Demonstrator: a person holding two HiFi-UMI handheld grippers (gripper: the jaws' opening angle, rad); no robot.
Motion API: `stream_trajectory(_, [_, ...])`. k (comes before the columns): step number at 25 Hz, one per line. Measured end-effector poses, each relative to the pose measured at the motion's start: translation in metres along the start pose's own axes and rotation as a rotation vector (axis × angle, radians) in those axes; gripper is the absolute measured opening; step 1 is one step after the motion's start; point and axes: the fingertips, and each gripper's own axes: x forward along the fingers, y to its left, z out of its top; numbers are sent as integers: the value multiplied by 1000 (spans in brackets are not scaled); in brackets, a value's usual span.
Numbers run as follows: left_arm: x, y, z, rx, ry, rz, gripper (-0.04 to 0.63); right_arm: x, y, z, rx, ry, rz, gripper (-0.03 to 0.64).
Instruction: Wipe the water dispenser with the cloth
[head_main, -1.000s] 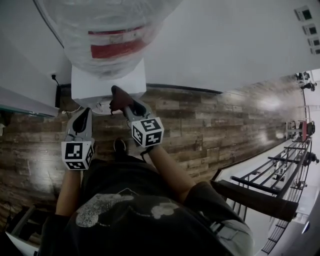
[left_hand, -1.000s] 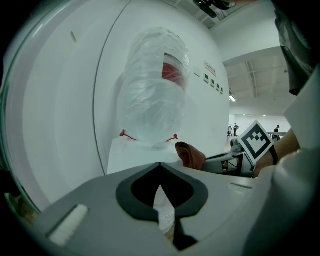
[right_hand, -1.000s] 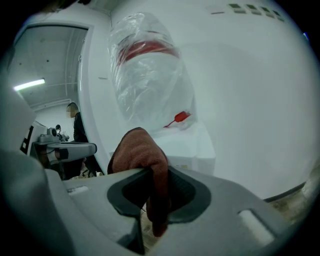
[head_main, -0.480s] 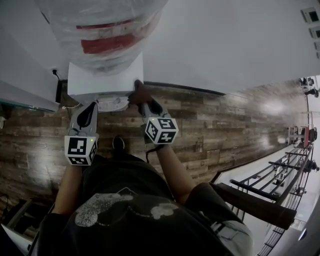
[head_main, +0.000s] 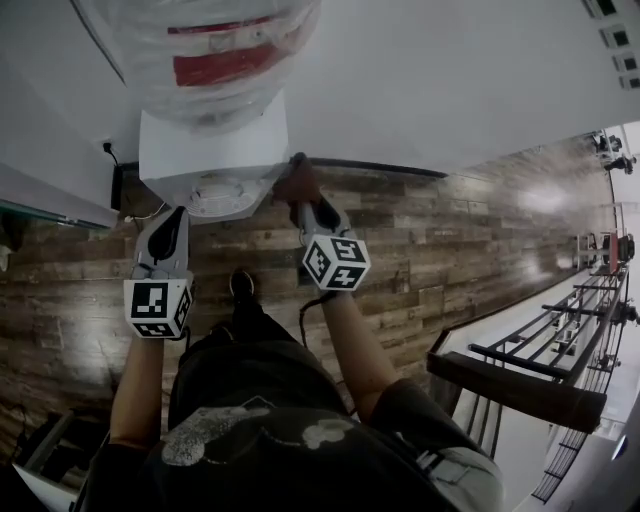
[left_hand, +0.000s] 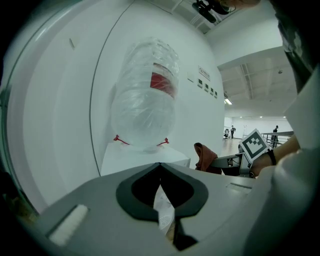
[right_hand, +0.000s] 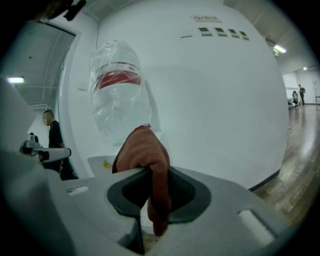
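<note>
The white water dispenser (head_main: 210, 150) stands against the wall with a plastic-wrapped bottle (head_main: 225, 50) on top. My right gripper (head_main: 300, 200) is shut on a reddish-brown cloth (head_main: 296, 182), which presses against the dispenser's front right corner. In the right gripper view the cloth (right_hand: 145, 155) bulges out between the jaws of the right gripper (right_hand: 156, 175), in front of the bottle (right_hand: 117, 95). My left gripper (head_main: 172, 216) hangs below the dispenser's left front, shut and holding nothing. The left gripper (left_hand: 160, 165) faces the dispenser top (left_hand: 142, 155), with the cloth (left_hand: 204, 157) to its right.
A curved white wall (head_main: 450, 80) runs behind the dispenser. A black power cord (head_main: 117, 185) drops beside its left side. The floor is dark wood planks (head_main: 430, 250). A metal railing (head_main: 540, 370) lies at the right, a glass edge (head_main: 40, 210) at the left.
My right gripper has slid the cloth rightward along the dispenser's front edge, from near the middle to the right corner. The left gripper has stayed about where it was.
</note>
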Motion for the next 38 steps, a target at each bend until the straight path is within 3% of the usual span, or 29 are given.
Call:
stream_trajectory(5, [-19,1,-1,4,-31,-31,18,-14,14,-1,-50,-9,-11,63])
stream_trajectory(10, [-17,-3,-2,19,-46,-13,18,-2,11,7,-34,-49,-24,63])
stream_trajectory(18, [15,-15,-34,-52,-48,50,18,49,-3,-35,13,-31,66,63])
stream_trajectory(27, [29,-29,-134,-24,-26,-6,18,86,-17,-121,-32,-17,69,63])
stream_trajectory(33, [41,7,-230,-12,20,51,18,119,-46,-210,-65,7,22,63])
stream_trajectory(38, [63,30,-299,-10,11,47,18,148,-71,-277,-66,15,15,63])
